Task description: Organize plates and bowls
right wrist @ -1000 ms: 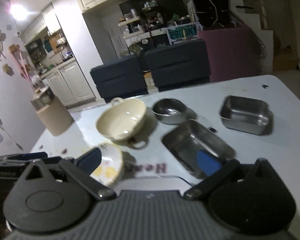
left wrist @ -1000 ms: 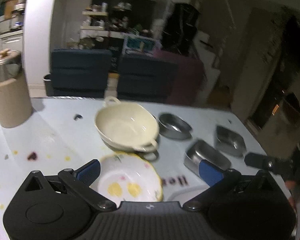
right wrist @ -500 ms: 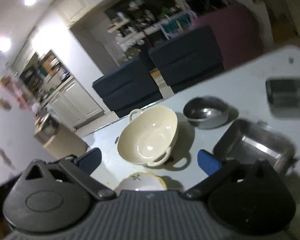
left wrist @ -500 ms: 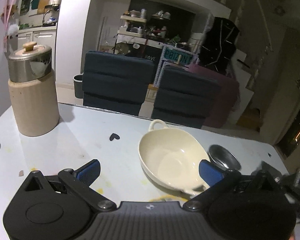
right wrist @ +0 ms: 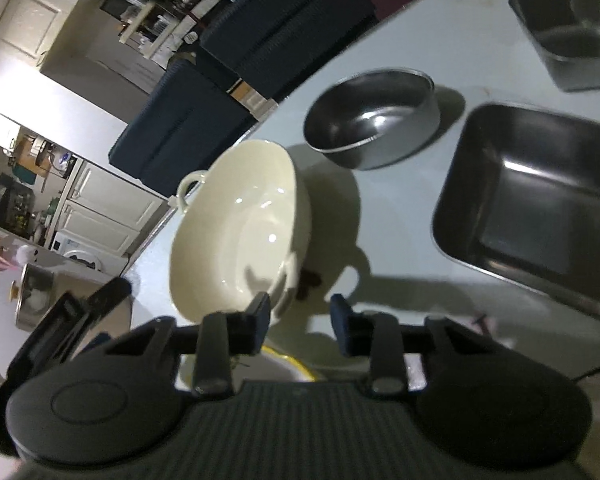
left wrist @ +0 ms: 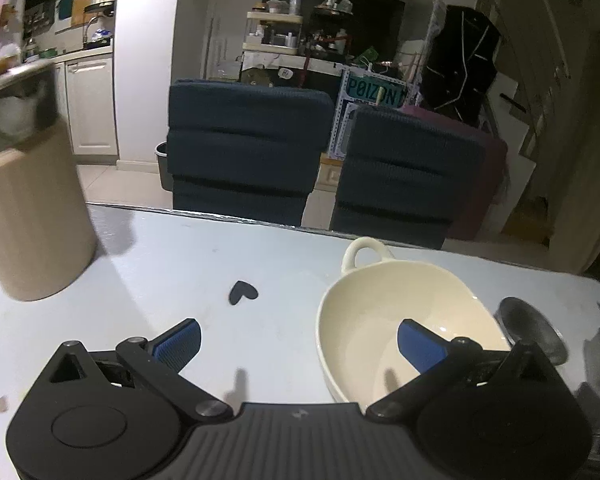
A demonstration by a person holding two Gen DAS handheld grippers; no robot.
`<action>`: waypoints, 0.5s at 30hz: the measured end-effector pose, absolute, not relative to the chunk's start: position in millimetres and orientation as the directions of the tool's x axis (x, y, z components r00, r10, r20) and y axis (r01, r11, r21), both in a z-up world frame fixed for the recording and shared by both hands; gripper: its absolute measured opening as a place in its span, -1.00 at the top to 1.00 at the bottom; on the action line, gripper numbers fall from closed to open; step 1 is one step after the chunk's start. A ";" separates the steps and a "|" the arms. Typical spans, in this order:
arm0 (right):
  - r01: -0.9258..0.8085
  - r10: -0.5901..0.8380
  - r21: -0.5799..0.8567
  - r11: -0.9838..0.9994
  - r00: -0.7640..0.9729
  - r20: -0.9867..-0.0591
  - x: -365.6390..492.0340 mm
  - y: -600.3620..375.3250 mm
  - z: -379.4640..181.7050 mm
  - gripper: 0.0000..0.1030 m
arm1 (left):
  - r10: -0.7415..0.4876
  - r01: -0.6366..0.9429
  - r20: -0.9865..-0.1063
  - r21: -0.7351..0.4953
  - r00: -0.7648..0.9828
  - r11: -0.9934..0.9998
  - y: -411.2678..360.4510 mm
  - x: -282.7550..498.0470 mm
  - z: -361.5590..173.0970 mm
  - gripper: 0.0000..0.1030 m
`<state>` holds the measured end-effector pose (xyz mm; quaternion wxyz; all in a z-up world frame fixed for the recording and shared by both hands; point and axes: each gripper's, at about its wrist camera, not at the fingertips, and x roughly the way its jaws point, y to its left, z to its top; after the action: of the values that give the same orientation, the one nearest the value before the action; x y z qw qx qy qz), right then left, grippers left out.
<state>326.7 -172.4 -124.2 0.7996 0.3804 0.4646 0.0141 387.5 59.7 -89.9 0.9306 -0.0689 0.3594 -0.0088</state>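
A cream two-handled bowl (left wrist: 380,312) (right wrist: 236,232) stands on the white table (left wrist: 160,260). My left gripper (left wrist: 300,344) is open wide; its right finger hovers over the bowl's inside and its left finger over bare table. My right gripper (right wrist: 300,316), rolled to one side, is closing its jaws just in front of the bowl's near handle (right wrist: 286,280). The pads do not press on it. A flowered plate with a yellow rim (right wrist: 288,366) peeks out under the right gripper. A round steel bowl (right wrist: 370,120) (left wrist: 528,328) sits beside the cream bowl.
A large rectangular steel tray (right wrist: 540,208) and a smaller one (right wrist: 572,36) lie to the right. A tall beige canister with a steel lid (left wrist: 28,200) stands at the table's left. Two dark blue chairs (left wrist: 244,152) line the far edge.
Both grippers came down closer to the cream bowl. The right gripper rolled sideways and its jaws narrowed from wide open. The flowered plate slid out of the left view.
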 end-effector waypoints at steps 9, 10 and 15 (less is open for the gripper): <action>0.234 0.428 0.620 0.749 0.544 -0.722 337.2 -157.8 -122.9 0.54 | -0.011 -0.042 -0.707 -0.057 0.708 0.998 59.5 400.7 -113.8 -0.98; 0.227 0.421 0.611 0.759 0.544 -0.726 337.4 -157.0 -120.4 0.54 | 0.001 -0.042 -0.713 -0.039 0.701 0.998 59.5 400.1 -114.4 -0.98; 0.218 0.376 0.568 0.793 0.560 -0.739 343.1 -158.0 -116.9 0.72 | 0.034 -0.018 -0.732 0.030 0.680 0.999 63.6 396.6 -117.8 -0.98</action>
<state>343.1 -158.0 -116.9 0.8240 0.3178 0.4667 0.0480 396.6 63.6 -117.8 0.9165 0.0104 0.3995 0.0141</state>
